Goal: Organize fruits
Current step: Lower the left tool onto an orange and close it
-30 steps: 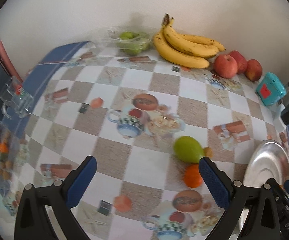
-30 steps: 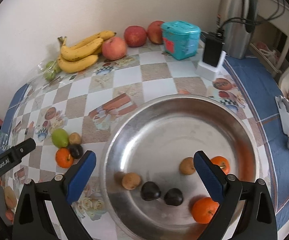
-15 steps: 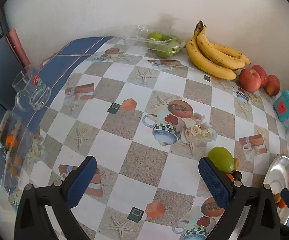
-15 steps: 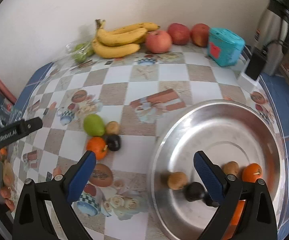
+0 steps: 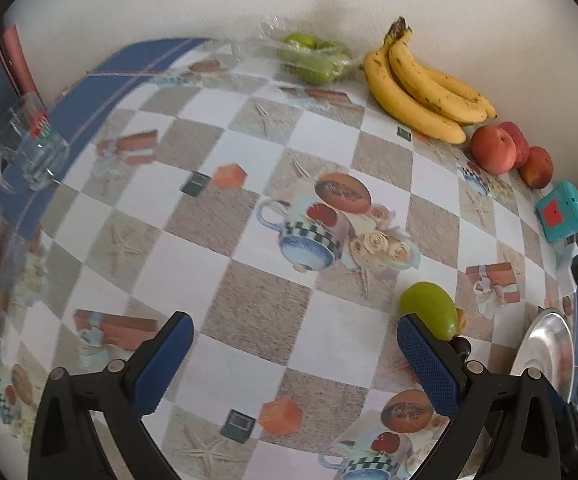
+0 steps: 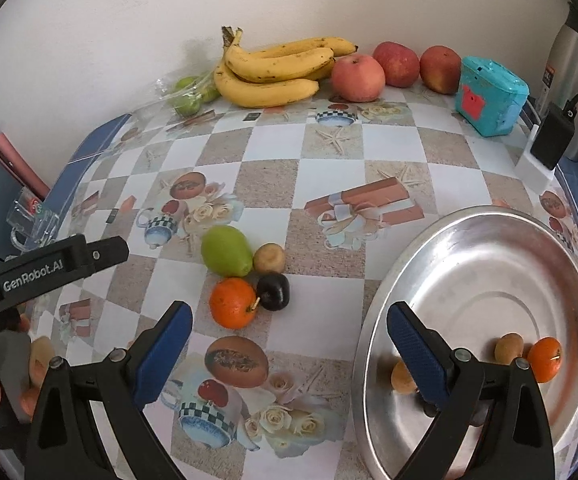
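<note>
Orange point(image 6: 233, 307) lies just ahead between the right gripper's point(image 6: 289, 344) wide-apart jaws.

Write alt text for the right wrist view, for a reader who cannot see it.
The open right gripper hovers over a patterned tablecloth, between a cluster of four small fruits, including a green one and an orange, and a steel bowl already holding a few fruits. Bananas and apples line the wall.
</note>
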`<action>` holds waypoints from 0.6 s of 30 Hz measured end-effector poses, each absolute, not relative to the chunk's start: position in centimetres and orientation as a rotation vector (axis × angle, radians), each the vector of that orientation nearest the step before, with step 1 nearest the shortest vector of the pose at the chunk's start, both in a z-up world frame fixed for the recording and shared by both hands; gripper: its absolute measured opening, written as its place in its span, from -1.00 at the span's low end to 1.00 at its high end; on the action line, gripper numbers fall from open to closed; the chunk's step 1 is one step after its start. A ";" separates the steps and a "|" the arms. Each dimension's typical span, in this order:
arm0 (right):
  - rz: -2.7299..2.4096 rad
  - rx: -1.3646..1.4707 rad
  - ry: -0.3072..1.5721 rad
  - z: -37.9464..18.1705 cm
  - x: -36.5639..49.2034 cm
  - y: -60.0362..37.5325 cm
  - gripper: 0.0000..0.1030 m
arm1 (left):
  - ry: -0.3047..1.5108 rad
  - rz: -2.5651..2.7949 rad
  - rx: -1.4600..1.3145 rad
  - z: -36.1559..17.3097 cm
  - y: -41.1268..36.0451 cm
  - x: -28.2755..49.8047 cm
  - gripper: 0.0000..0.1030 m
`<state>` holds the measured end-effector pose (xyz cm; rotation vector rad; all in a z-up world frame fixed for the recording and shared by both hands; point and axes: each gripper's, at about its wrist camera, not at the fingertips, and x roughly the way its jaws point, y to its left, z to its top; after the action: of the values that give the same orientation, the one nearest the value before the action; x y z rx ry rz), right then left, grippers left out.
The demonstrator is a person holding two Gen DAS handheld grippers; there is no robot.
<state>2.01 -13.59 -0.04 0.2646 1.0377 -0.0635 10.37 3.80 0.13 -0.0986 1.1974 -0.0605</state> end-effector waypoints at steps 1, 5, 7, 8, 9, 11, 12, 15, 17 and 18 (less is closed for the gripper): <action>-0.069 0.269 1.038 -0.1 2.1 -13.7 0.90 | 1.205 -0.061 -0.100 -0.1 3.7 10.4 1.00; -0.077 0.276 1.022 0.0 2.4 -14.0 0.90 | 1.222 -0.058 -0.119 -0.8 3.6 10.8 1.00; -0.082 0.281 1.026 0.0 2.6 -14.3 0.90 | 1.230 -0.057 -0.131 -1.0 3.6 11.0 1.00; -0.093 0.286 1.040 -0.1 2.8 -14.5 0.90 | 1.234 -0.056 -0.133 -1.1 3.5 11.1 1.00; -0.108 0.284 1.052 -0.2 3.0 -14.7 0.90 | 1.237 -0.053 -0.132 -1.3 3.5 11.2 1.00; -0.124 0.277 1.068 0.0 3.3 -14.9 0.90 | 1.245 -0.049 -0.127 -1.5 3.3 11.3 1.00; -0.124 0.282 1.074 0.2 3.5 -15.1 0.90 | 1.249 -0.047 -0.125 -1.6 3.2 11.3 1.00; -0.148 0.317 1.111 0.5 4.0 -15.8 0.90 | 1.251 -0.055 -0.122 -1.6 2.8 11.2 1.00; -0.186 0.335 1.123 0.7 4.2 -16.5 0.90 | 1.252 -0.067 -0.117 -1.6 2.4 11.1 1.00; -0.200 0.328 1.127 0.8 4.2 -16.7 0.90 | 1.255 -0.077 -0.113 -1.6 2.0 11.0 1.00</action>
<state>4.23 -16.72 0.78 0.3280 1.1272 -0.2004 10.97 2.00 -1.58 -0.1127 1.2550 -0.0767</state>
